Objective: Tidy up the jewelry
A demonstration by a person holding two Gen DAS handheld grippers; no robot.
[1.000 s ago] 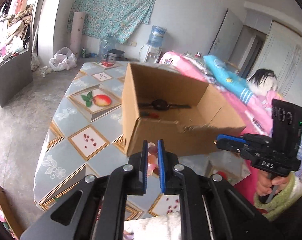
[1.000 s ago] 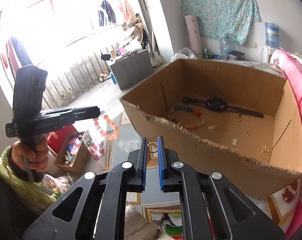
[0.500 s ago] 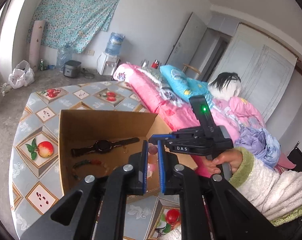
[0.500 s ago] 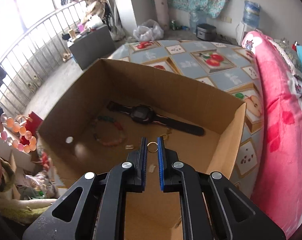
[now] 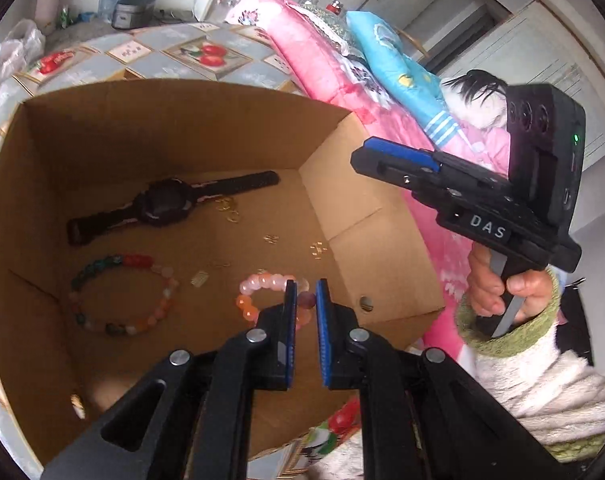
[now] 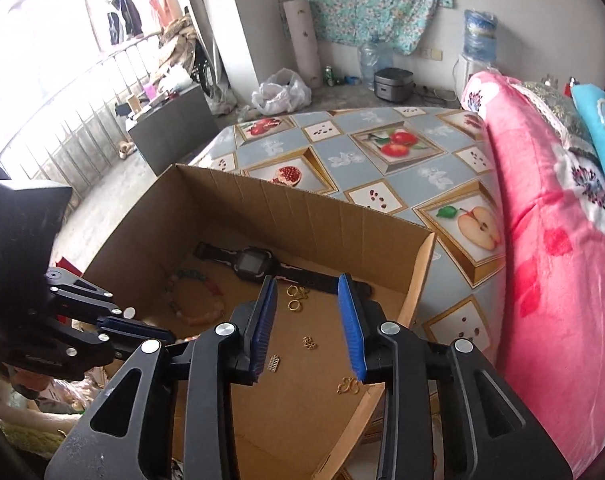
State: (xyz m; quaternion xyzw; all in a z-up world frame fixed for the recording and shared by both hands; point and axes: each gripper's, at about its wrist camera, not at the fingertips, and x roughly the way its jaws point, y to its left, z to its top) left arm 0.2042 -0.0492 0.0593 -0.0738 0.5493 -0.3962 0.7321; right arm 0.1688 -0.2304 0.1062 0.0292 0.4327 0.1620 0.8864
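Over the open cardboard box (image 5: 334, 168), the left claw (image 5: 303, 292) is clamped on a pink bead bracelet (image 5: 262, 290), whose loop hangs out to the left of its blue pads above the box floor. Further left of this claw a multicoloured bead bracelet (image 5: 118, 296) lies flat in the box, and beyond it a black watch (image 5: 162, 208) lies stretched out with its strap ends apart. Small gold pieces (image 5: 270, 239) lie scattered ahead of the claw.

The right claw (image 6: 308, 320) also hangs over the box; its jaws have just been opening and now stand apart with nothing between the pads. Just ahead of its fingertips two gold rings (image 6: 294, 298) lie on the box floor, beside the watch strap. A gold clasp (image 6: 348, 386) lies under its right finger. The box stands on a bench (image 6: 402, 184) covered in a fruit-patterned cloth.
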